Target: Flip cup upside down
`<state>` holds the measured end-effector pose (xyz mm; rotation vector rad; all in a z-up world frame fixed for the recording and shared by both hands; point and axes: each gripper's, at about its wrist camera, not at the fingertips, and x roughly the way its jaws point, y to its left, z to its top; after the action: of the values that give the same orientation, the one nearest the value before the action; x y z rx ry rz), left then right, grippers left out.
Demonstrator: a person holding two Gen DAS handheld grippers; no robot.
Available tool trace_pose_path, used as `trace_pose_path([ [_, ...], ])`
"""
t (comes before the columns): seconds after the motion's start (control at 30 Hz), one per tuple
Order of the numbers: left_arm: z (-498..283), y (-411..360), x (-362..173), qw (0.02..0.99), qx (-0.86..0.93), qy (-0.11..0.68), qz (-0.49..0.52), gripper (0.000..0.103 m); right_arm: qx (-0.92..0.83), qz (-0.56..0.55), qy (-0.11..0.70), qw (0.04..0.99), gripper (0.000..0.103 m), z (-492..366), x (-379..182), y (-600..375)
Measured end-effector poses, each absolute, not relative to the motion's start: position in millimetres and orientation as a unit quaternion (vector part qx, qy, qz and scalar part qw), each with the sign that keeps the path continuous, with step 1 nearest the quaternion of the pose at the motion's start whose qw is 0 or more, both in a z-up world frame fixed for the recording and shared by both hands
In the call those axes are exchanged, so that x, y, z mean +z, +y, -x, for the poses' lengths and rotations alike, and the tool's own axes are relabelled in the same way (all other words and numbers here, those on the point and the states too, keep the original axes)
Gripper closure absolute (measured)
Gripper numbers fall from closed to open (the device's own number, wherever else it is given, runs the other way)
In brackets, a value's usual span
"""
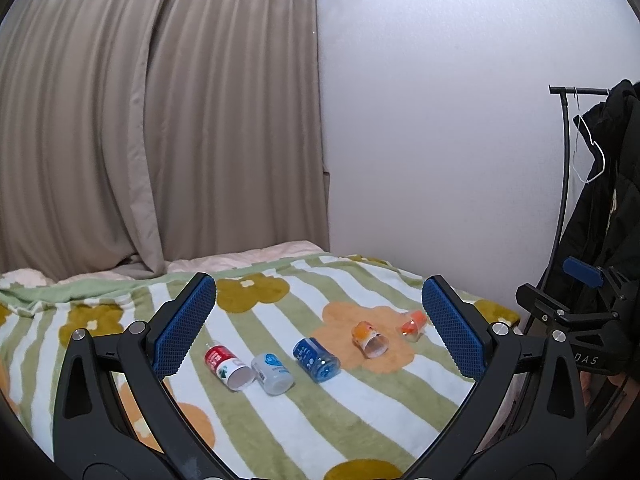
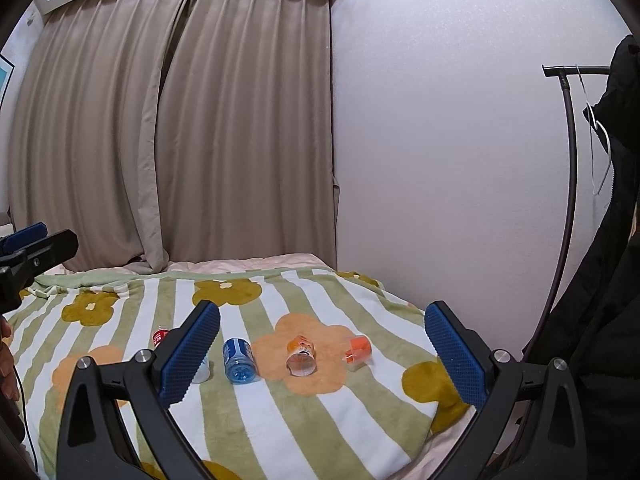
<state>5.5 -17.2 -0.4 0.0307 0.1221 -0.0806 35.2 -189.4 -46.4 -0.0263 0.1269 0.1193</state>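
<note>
Several small cups lie on their sides in a row on a striped flower blanket [image 1: 280,420]: a red one [image 1: 228,364], a pale blue one [image 1: 273,374], a dark blue one [image 1: 316,360], an orange-print one [image 1: 370,339] and an orange one [image 1: 413,324]. My left gripper [image 1: 316,336] is open and empty, held above and in front of them. In the right wrist view the dark blue cup [image 2: 239,361], orange-print cup [image 2: 302,356] and orange cup [image 2: 357,350] show between the fingers of my open, empty right gripper [image 2: 322,354]. The red cup [image 2: 160,337] is partly hidden there.
The blanket [image 2: 280,420] covers a bed against a white wall [image 1: 440,140] and beige curtains [image 1: 160,120]. A black clothes rack [image 1: 566,160] with a dark coat [image 1: 616,200] stands at the right. The bed's right edge drops off near the orange cup.
</note>
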Motion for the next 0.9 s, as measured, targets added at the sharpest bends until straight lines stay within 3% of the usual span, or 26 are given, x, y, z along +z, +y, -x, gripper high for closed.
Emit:
trace_pose_path([
  [0.53,-9.5,-22.6,-0.5,0.996,-0.052,0.066,-0.019,0.000,0.061,0.011,0.064,0.996,0.001,-35.0,-48.9,-191.5],
  [0.9,-99.0,-94.1,22.8,0.967,-0.182,0.110,-0.139,0.000,0.060,0.016,0.088,0.994,0.001,-54.6,-64.3,-214.2],
])
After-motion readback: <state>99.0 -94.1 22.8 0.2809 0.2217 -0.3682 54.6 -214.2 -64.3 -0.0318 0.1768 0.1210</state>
